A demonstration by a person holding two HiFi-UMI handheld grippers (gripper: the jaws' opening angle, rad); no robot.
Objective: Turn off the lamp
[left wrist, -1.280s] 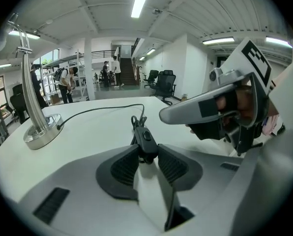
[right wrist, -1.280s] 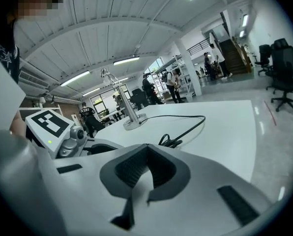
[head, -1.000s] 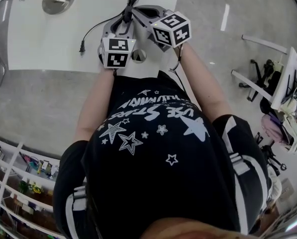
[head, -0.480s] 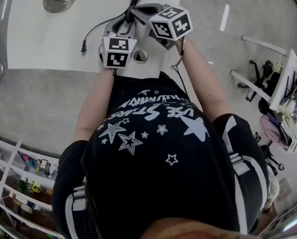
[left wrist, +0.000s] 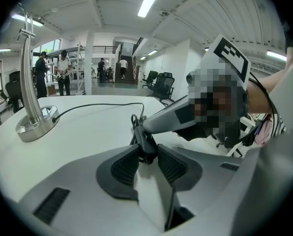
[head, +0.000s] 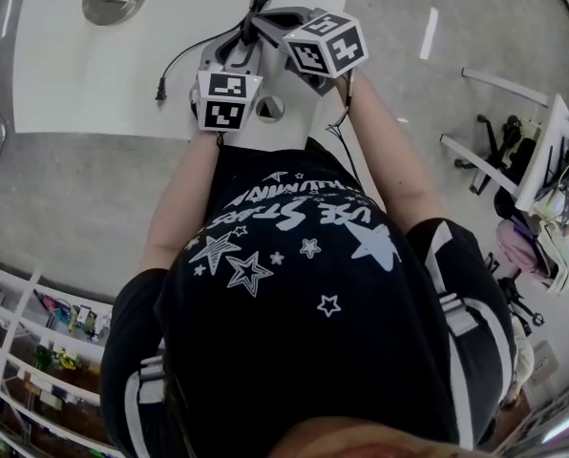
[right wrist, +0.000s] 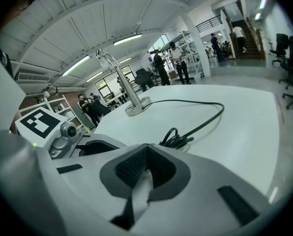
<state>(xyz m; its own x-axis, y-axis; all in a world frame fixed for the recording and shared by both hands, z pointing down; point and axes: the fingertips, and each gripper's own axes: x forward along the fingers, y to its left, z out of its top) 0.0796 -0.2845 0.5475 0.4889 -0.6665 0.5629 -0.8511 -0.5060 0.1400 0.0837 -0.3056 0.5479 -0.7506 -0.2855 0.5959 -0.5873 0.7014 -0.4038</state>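
Left gripper view: jaws pinch the cord switch [left wrist: 145, 142]

The left gripper [left wrist: 147, 152] holds its ribbed jaws closed on the black cord switch, low over the white surface [left wrist: 87, 127]. The right gripper [right wrist: 146, 156] has its jaws pressed together with nothing between them. In the left gripper view its grey tip meets the cord switch from the upper right. The lamp [left wrist: 31, 97], a curved metal stem on a round base, stands well apart at the far left of the surface. Its black cord [left wrist: 97, 104] runs from the base to the cord switch.
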